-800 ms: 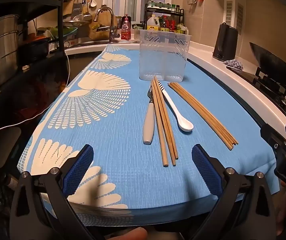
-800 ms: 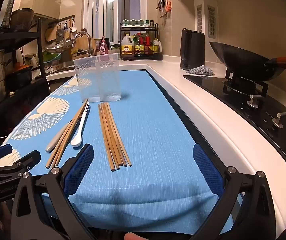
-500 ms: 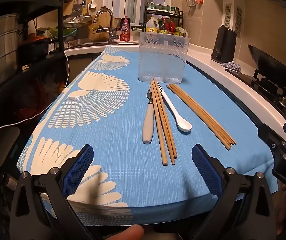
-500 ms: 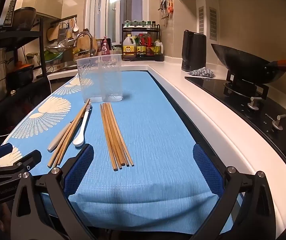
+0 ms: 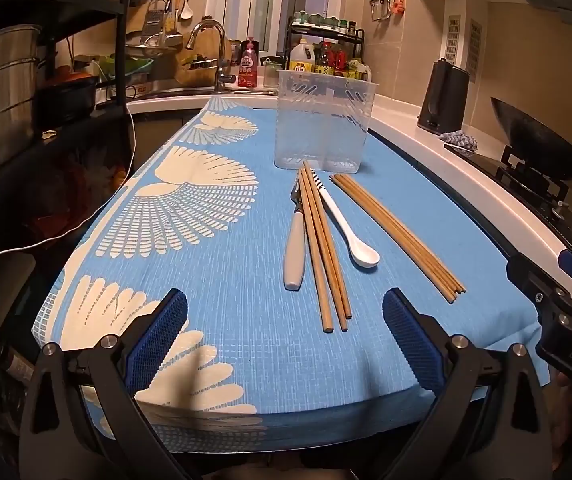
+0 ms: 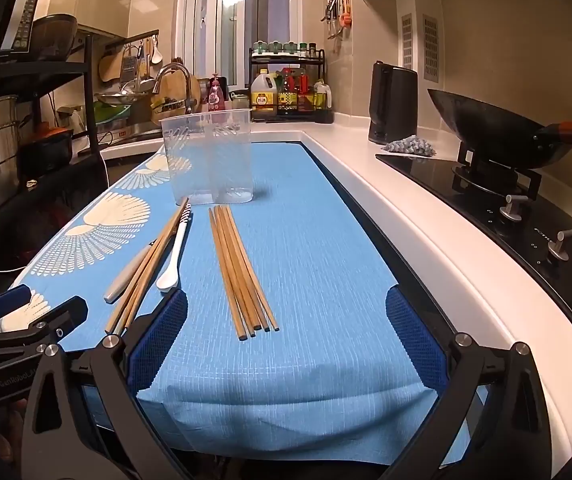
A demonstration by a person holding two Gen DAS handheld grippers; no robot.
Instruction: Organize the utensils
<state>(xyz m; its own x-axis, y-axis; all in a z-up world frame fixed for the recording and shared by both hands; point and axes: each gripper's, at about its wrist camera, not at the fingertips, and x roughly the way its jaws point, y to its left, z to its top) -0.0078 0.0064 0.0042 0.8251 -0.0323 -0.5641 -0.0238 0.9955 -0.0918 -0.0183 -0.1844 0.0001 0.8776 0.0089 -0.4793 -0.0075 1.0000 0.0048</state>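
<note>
Blue cloth (image 5: 245,280): it covers the counter in front of you, with white fan shapes on its left side.
Bin (image 5: 324,120): a clear plastic bin stands upright on the cloth, at the far end. You can see two rounded parts at its bottom. Nothing shows inside it.
Fork (image 5: 296,240): it lies flat on the cloth, with its pale handle toward you and its tines toward the bin.
Left sticks (image 5: 324,248): three wooden sticks lie just beside the fork, on its right. Their far tips come close to the bin.
Spoon (image 5: 350,224): it is white, with a striped end toward the bin and its bowl toward you. It lies just right of the three sticks.
Right sticks (image 6: 241,268): a bunch of wooden sticks lies apart from the spoon, more to the right. The bunch points from the bin toward you.
Your left claw (image 5: 283,344): its two blue pads are wide apart. Nothing is between them. It hangs over the near edge of the cloth, in front of the fork and three sticks.
Your right claw (image 6: 286,344): its pads are wide apart too, and they hold nothing. The near ends of the right sticks lie just ahead of it.
Wok (image 6: 498,136): it sits on the stove at the right, well away from the cloth.
</note>
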